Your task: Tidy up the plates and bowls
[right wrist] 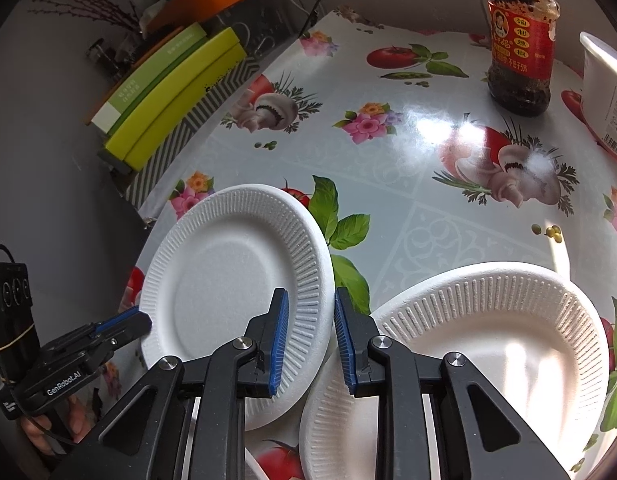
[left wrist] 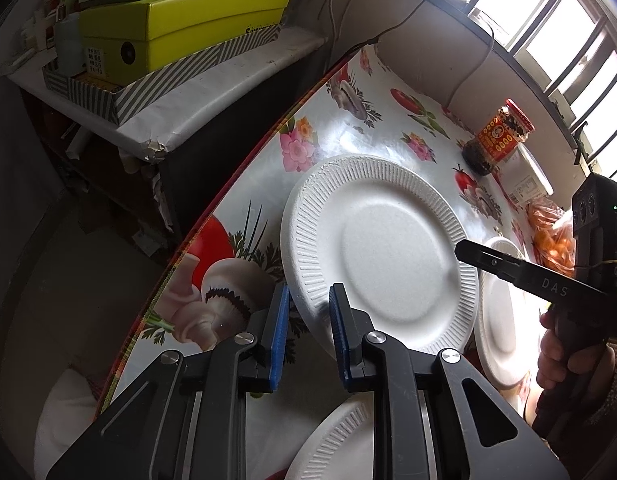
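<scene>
A white ribbed foam plate [left wrist: 382, 254] lies on the patterned table, also in the right wrist view [right wrist: 228, 288]. My left gripper [left wrist: 308, 320] is open with its blue pads astride that plate's near rim; it shows in the right wrist view [right wrist: 124, 322] at the plate's left edge. My right gripper [right wrist: 308, 332] is open, astride the same plate's right rim; it shows in the left wrist view [left wrist: 468, 252]. A second foam plate [right wrist: 480, 356] lies to the right, partly under the first. A third plate [left wrist: 332, 436] lies below my left gripper.
A chilli sauce jar [right wrist: 520, 40] and a white tub [right wrist: 606, 92] stand at the table's far right. A bag of orange snacks [left wrist: 556, 236] lies beyond. Green boxes [left wrist: 180, 28] are stacked on a shelf beside the table's left edge [left wrist: 236, 184].
</scene>
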`<state>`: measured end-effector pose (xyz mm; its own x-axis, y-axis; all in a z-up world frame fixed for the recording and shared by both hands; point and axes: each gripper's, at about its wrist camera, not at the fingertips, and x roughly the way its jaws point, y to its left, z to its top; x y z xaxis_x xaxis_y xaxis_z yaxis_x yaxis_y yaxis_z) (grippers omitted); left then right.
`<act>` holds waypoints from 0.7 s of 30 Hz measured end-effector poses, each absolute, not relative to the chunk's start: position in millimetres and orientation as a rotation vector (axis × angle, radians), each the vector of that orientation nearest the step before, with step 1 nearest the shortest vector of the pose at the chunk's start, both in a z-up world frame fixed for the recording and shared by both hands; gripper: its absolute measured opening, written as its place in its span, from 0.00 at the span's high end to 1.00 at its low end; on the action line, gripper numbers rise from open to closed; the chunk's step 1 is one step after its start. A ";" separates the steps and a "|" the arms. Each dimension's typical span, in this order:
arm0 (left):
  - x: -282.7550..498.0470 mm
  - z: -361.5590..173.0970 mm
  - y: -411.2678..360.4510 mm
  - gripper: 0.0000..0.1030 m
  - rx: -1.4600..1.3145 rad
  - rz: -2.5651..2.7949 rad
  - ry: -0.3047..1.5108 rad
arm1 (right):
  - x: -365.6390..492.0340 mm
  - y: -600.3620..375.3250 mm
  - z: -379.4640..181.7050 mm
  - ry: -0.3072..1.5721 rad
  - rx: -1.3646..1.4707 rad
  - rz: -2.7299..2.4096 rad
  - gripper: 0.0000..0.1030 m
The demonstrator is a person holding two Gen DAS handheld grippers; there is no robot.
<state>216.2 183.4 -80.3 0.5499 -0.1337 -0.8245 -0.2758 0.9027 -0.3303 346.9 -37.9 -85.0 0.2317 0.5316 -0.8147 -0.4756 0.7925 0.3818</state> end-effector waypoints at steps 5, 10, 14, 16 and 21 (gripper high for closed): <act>212.9 -72.3 183.5 0.79 -0.447 0.089 0.973 | 344.1 -39.9 -80.2 1.136 0.068 0.698 0.78; 208.4 -66.5 181.1 0.79 -0.434 0.086 0.961 | 338.0 -43.9 -73.3 1.121 0.075 0.700 0.78; 202.4 -62.6 180.8 0.79 -0.430 0.082 0.951 | 330.8 -47.9 -65.7 1.108 0.071 0.705 0.78; 199.4 -60.4 179.4 0.79 -0.426 0.079 0.945 | 326.8 -49.6 -62.8 1.104 0.069 0.704 0.78; 190.2 -55.0 176.2 0.79 -0.419 0.072 0.934 | 316.5 -54.1 -57.5 1.098 0.073 0.703 0.78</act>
